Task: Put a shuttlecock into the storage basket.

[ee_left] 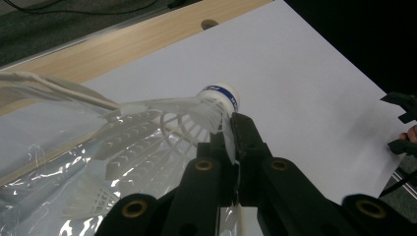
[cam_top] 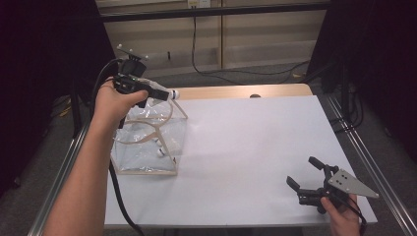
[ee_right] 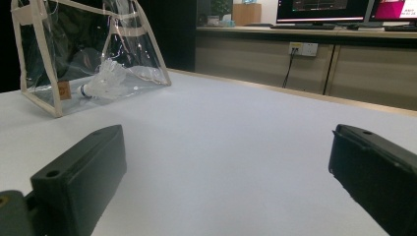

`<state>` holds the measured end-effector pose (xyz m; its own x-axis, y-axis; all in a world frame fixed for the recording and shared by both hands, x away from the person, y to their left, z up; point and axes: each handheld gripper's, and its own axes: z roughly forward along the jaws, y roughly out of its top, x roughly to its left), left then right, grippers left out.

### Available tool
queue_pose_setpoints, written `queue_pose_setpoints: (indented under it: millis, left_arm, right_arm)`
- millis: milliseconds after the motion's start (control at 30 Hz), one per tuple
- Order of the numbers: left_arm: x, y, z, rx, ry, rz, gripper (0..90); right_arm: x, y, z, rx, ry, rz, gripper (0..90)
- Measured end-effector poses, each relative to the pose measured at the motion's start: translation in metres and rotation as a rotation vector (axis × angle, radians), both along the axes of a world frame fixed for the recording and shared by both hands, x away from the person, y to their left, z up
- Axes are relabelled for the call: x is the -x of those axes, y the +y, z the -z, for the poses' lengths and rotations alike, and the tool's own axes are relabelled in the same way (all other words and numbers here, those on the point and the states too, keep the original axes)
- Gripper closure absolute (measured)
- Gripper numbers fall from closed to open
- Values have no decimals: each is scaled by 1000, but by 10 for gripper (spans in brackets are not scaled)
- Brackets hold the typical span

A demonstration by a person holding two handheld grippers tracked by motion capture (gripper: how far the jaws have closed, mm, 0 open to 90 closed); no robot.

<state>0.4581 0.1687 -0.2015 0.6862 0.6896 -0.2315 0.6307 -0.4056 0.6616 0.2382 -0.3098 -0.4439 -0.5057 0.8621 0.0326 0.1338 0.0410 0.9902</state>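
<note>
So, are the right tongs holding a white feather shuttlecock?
No, the right tongs stand open and empty above the white table sheet.

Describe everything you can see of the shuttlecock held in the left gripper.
The shuttlecock is white, with a rounded cork tip ringed by a blue band and a skirt of ribbed, plastic-looking feathers. The left gripper is shut on its skirt near the tip, its black fingers pinching the edge. It is held roughly level above the open top of the clear bag, tip pointing away from the hand across the table. Nothing else touches it.
</note>
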Motion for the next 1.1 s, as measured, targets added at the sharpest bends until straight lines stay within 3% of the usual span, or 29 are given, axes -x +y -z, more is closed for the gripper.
queue_pose_setpoints:
  millis: [1100]
  left_arm:
    - [-13, 25, 11, -42, -32, -121, 891]
  right_arm:
    - [0, 0, 0, 0, -2, 0, 7]
